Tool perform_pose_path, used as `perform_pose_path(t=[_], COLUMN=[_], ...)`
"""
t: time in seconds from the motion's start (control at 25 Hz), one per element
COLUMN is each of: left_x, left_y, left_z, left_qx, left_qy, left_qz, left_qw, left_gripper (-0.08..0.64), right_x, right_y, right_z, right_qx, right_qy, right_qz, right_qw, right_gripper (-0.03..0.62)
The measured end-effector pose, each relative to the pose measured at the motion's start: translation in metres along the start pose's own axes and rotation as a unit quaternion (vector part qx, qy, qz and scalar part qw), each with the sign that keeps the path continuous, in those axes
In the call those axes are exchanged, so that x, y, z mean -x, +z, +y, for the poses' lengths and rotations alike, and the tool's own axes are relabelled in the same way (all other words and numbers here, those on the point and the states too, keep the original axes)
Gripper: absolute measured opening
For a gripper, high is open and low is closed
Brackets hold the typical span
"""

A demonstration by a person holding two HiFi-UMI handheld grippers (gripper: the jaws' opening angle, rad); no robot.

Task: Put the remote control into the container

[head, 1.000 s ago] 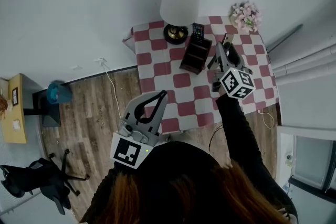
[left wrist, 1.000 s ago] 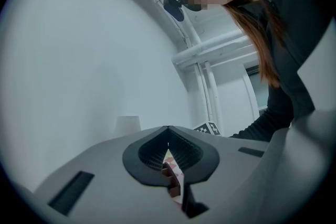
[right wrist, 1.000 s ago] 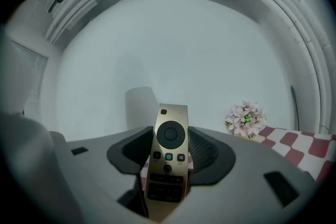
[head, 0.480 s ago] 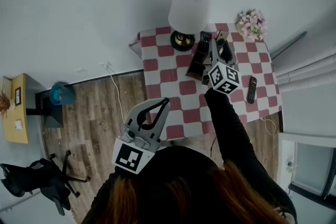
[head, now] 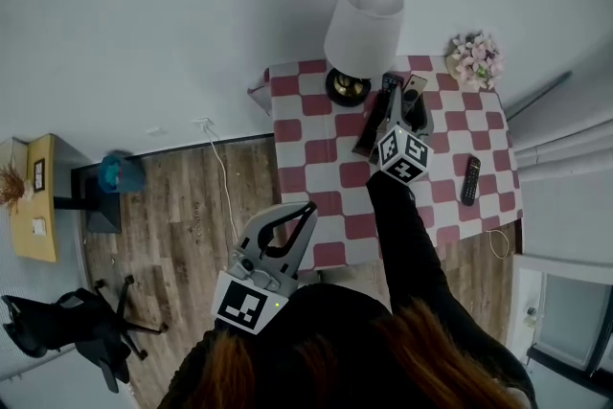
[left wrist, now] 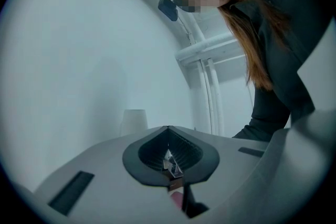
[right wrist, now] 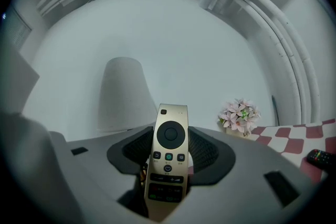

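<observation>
Over at the back of the checked worktop (head: 311, 115), the right gripper (head: 406, 102) is held out on a black-sleeved arm, its marker cube toward the person. Its fingers are pinching the gold remote control (right wrist: 168, 157) low on the body, one finger on either side, so the round pad and top end stand up clear of them. From over the person's head that remote control shows as a pale sliver at the gripper's twelve o'clock. It is right by the far end of the dark wooden container (head: 368, 131), which lies at the gripper's nine o'clock; whether it touches the container I cannot tell. A dark handset (head: 389, 82) leans in the container's far end. The white-shaded lamp (head: 364, 26) stands at the container's eleven o'clock. The bunch of pink flowers (head: 475, 60) sits at the worktop's one o'clock corner, and a black remote (head: 470, 179) lies flat by the three o'clock edge, well apart from the container. The left gripper (head: 306, 209) hangs off the worktop at its seven o'clock, over the wooden floor (head: 182, 225), with its fingers pressed together and nothing between them. A white cable (head: 222, 182) trails across the floor toward the wall, and an office chair (head: 67, 326) stands well off at the left gripper's eight o'clock.
</observation>
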State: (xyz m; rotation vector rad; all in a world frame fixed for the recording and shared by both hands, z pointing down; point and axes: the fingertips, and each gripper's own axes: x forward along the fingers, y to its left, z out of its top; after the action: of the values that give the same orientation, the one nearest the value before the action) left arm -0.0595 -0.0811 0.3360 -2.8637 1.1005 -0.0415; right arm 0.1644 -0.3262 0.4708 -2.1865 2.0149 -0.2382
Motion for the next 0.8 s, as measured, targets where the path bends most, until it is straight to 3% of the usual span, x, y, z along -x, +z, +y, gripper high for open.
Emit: perform_pose_path(t=[0.16, 0.4, 0.64, 0.8], left_x=[0.002, 0.001, -0.002, -0.005], left_y=[-0.009, -0.01, -0.008, -0.008], left_z=[-0.002, -0.003, -0.004, -0.008], left_qx=[0.008, 0.01, 0.012, 0.015], left_qy=[-0.008, -0.015, -0.02, -0.026], left_qz=[0.01, 0.01, 0.002, 0.003], left_qw=[0.9999, 0.9998, 0.9997, 0.9996], left_gripper=[0.009, 0.009, 0.009, 0.009], right_x=[0.005, 0.022, 0.039, 0.037], right_y=[-0.006, -0.006, -0.044, -0.067], right_z=[0.0, 0.012, 0.002, 0.001], right_qx=[0.008, 0.062, 0.051, 0.079], right_qy=[0.0, 0.012, -0.005, -0.009], right_qz=[-0.008, 0.0, 0.062, 0.115], right_qw=[1.0, 0.998, 0.997, 0.99], right_gripper=[0.213, 0.213, 0.209, 0.206])
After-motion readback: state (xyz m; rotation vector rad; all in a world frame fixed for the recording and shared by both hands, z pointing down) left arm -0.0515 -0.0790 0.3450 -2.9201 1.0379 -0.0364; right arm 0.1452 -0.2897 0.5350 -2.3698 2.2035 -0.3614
